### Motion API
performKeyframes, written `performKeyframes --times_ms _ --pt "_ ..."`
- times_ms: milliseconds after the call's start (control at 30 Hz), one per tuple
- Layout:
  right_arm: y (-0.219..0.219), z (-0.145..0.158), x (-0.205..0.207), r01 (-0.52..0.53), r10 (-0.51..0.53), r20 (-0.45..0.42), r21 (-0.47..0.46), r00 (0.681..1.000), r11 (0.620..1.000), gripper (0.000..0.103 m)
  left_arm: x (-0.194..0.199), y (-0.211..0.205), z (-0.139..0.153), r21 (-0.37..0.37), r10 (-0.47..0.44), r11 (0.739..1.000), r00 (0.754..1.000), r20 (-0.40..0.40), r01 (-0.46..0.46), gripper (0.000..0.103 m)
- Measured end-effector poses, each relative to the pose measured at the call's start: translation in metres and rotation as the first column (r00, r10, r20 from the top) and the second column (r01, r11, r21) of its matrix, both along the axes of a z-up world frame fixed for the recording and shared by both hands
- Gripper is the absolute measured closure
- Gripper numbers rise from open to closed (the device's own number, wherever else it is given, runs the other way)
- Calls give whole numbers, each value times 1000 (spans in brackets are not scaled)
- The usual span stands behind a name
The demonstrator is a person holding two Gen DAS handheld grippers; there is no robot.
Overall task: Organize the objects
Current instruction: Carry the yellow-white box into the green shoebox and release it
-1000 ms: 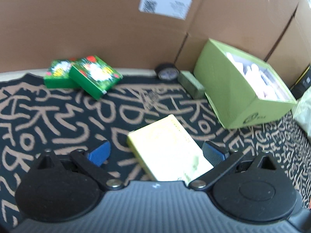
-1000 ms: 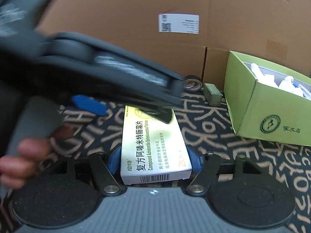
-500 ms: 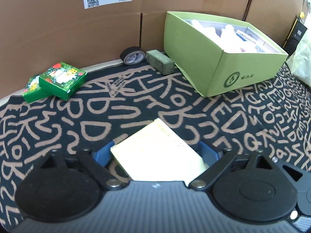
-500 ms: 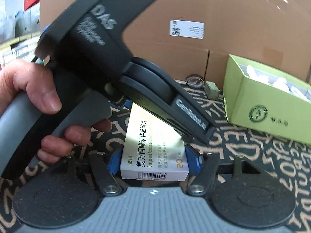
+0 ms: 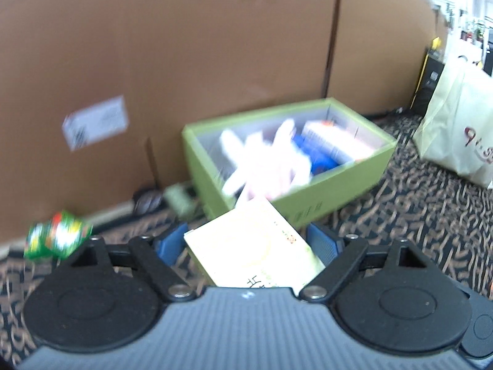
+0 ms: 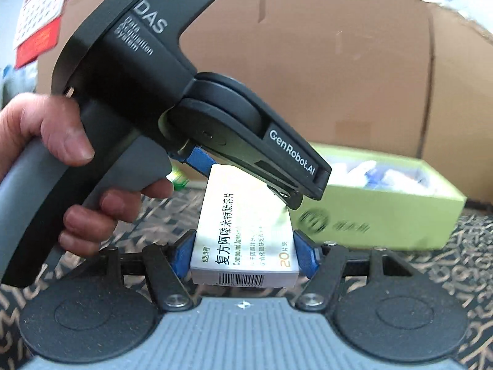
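A pale yellow-white medicine box (image 6: 243, 231) with a barcode end is off the patterned cloth, held at both ends. My right gripper (image 6: 243, 252) is shut on its near end, blue pads flat against its sides. My left gripper (image 6: 243, 178), held by a person's hand (image 6: 61, 141), comes in from the left over the far end. In the left wrist view the medicine box (image 5: 249, 246) lies skewed between the left gripper (image 5: 246, 240) pads; the jaws are closing and both pads meet its edges. Behind stands an open light-green carton (image 5: 323, 197) holding white and blue items.
A brown cardboard wall (image 5: 215, 61) with a white label backs the scene. Small green packets (image 5: 58, 237), a tape roll (image 5: 148, 200) and a grey-green block (image 5: 178, 200) lie along its foot. A cream bag (image 5: 456, 135) stands at the right. The green carton (image 6: 385, 215) sits right of the grippers.
The left jaws have narrowed onto the medicine box. Both grippers have risen with it and swung toward the green carton, which now fills more of both views.
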State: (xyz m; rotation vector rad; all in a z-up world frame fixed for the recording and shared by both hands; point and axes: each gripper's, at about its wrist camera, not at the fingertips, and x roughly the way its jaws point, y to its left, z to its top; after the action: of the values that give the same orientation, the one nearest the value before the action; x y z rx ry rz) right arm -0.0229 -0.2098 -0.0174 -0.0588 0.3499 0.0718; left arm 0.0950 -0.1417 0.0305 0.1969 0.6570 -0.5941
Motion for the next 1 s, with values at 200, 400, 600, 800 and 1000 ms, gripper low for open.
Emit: performKeyframes --times_ms 200,400,600,800,1000 --pt "-35 22 32 55 -55 88 2 995 998 33 37 -41 24 -26 -37 999 998 50 38 18" --pt "-64 23 83 66 -69 115 24 991 998 33 80 -62 25 -61 -30 998 997 70 34 22" --pt "-84 15 128 63 -69 108 59 992 996 33 113 -77 15 -62 -16 998 998 62 20 23" --pt "-97 2 165 47 -55 66 113 996 992 33 136 -84 0 -56 1 998 999 47 2 19" --pt "-104 -12 187 43 -45 6 152 999 987 30 140 -78 -12 -63 36 998 997 62 -32 0"
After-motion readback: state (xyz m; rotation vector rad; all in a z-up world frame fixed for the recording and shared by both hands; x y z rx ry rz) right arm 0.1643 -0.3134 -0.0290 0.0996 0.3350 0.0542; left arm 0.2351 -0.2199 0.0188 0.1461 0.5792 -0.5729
